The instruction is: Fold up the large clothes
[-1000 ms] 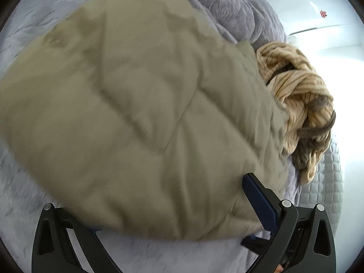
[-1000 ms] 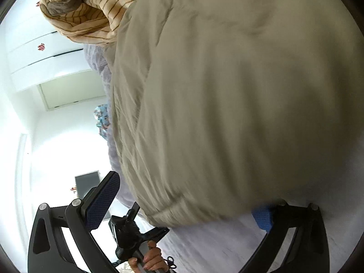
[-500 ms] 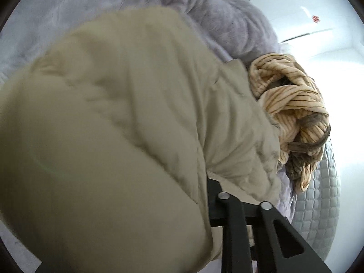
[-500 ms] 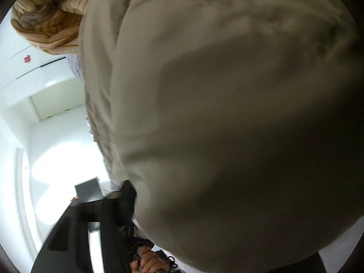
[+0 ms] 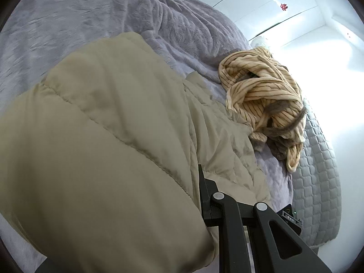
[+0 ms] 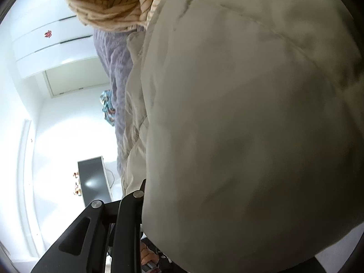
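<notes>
Beige padded coat [image 5: 95, 150] bulges over both tools, pinched between their jaws.

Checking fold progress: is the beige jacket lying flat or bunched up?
Bunched up. The beige jacket bulges in puffy rolls over the left claw and hides most of the right wrist view; part lies on the purple blanket.

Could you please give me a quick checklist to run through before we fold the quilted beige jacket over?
1. Left gripper shut on the beige jacket: ok.
2. Right gripper, its fingers just closing on the jacket's edge: ok.
3. Jacket's held edge lifted off the purple blanket: ok.
4. Striped garment off the fold path: cannot tell; it touches the jacket.
5. Landing area visible: not ok, the jacket blocks both views.
</notes>
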The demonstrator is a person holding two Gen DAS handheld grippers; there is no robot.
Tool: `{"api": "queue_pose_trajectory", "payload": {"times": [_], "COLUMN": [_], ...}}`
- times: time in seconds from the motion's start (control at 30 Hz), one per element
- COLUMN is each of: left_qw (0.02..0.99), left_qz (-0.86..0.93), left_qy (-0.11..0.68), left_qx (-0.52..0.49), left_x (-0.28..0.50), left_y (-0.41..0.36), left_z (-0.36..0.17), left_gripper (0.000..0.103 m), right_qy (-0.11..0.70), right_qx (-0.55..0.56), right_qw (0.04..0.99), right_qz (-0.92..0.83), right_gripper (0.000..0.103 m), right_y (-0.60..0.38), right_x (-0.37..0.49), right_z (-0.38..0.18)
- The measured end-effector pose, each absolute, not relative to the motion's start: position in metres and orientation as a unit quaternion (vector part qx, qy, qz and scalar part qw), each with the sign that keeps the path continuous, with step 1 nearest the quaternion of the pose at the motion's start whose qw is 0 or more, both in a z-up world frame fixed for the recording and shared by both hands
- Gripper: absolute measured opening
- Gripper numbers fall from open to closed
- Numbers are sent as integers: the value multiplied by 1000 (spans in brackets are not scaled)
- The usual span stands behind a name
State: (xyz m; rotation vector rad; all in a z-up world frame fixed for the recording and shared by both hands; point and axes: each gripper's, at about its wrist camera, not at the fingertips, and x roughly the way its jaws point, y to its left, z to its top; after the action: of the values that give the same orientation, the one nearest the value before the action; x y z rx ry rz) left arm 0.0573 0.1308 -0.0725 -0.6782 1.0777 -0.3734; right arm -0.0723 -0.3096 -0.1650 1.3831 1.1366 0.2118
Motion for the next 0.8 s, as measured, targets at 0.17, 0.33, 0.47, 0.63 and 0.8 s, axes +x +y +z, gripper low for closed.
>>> {"api": "queue_pose_trajectory", "payload": {"times": [0.17,0.33,0.47,0.63,0.8], "left_qw": [774,756,747,737,744], "left_qz": [-165,-153,-149,-144,-110], "left_qy": [519,546,573,587,608], "left_qx": [-322,-326,-301,-303,-253], "left_x": [7,-42,-56,-58,-62], "left_y": [160,185,185,185,184], "left_z": [-63,-67,-85,-94,-82], "left_gripper": [20,20,20,21,50], "right_qy": [514,530,538,556,583], "right_qx": [592,600,606,594,568], "right_qw": [611,590,581,579,581], "right_qz": [110,102,78,54,20], "right_gripper": [27,27,29,39,54], "right_y": [-284,-264,-263,-263,-261], "right_x": [-120,-171,-184,-187,-183], "right_z": [-165,-178,-193,-200,-188]}}
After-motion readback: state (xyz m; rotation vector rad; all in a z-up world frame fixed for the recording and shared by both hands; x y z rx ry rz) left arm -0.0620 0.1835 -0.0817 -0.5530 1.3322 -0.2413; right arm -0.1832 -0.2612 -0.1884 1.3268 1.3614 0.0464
